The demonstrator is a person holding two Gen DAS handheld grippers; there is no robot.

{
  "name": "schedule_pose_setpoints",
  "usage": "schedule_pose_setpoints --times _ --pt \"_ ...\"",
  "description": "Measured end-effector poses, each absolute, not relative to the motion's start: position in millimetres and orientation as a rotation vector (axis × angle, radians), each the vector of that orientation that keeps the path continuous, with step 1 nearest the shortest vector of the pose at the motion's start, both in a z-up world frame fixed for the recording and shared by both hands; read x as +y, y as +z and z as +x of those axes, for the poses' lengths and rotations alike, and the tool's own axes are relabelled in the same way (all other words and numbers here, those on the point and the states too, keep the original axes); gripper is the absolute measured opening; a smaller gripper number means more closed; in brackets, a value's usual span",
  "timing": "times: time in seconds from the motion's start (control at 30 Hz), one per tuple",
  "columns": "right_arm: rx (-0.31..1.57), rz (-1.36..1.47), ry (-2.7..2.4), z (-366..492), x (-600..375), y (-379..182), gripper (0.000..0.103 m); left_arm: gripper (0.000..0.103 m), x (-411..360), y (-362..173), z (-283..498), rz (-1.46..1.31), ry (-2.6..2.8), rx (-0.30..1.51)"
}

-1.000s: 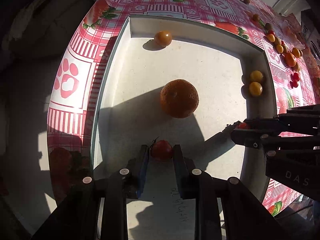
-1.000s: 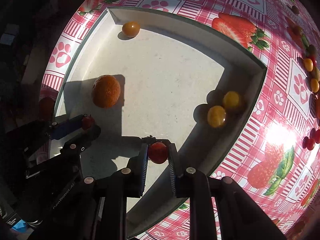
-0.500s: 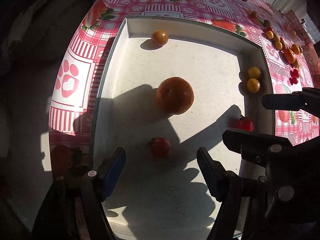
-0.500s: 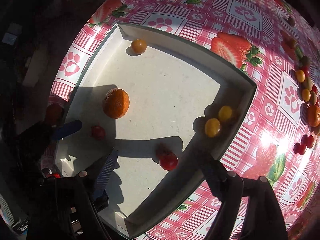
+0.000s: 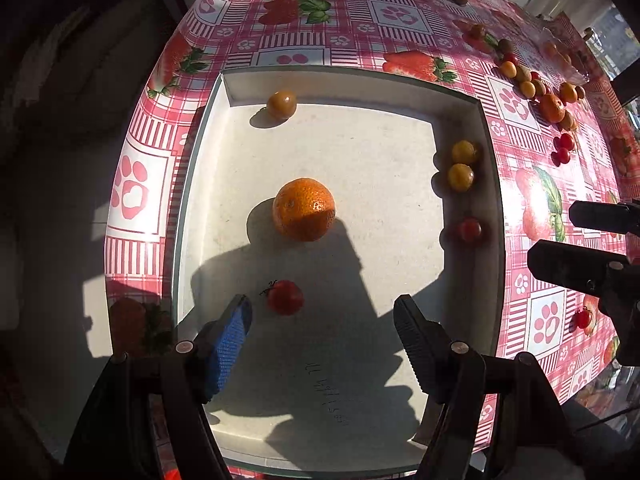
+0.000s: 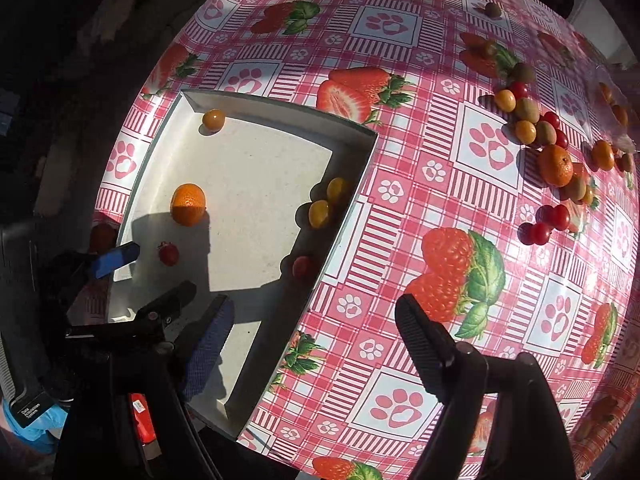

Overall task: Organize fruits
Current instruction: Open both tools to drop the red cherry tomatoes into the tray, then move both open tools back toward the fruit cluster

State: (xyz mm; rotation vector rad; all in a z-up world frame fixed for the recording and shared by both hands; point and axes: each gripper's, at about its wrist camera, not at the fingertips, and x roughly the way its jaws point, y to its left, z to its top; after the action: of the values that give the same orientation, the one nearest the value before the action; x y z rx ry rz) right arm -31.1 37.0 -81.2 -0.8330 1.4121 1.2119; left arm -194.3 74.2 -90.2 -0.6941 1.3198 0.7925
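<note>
A white tray holds an orange, a yellow-orange tomato at its far left corner, two yellow tomatoes by the right wall, and two red cherry tomatoes, one near me and one in shadow by the right wall. My left gripper is open and empty above the tray's near part, just behind the near red tomato. My right gripper is open and empty, above the tray's right edge. The same fruits show in the right wrist view, the orange among them.
Several loose fruits lie on the strawberry-print tablecloth at the far right: a mandarin, red cherry tomatoes, yellow tomatoes and kiwis. A single red tomato lies by the right gripper. The table's left edge drops into dark shadow.
Both grippers opened and let go of their red cherry tomatoes in the tray, then drew back and up. The right gripper has moved right, over the tray's edge.
</note>
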Motion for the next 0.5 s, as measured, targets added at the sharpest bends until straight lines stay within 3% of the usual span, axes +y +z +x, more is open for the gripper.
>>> schedule_pose_setpoints --times 0.27,0.5 --pt "1.477 -0.751 1.039 23 -12 -92 0.085 0.075 69 -82 -158 -0.664 0.710 1.307" --pt "1.519 -0.675 0.977 51 -40 -96 0.092 0.075 56 -63 -124 -0.608 0.651 1.297"
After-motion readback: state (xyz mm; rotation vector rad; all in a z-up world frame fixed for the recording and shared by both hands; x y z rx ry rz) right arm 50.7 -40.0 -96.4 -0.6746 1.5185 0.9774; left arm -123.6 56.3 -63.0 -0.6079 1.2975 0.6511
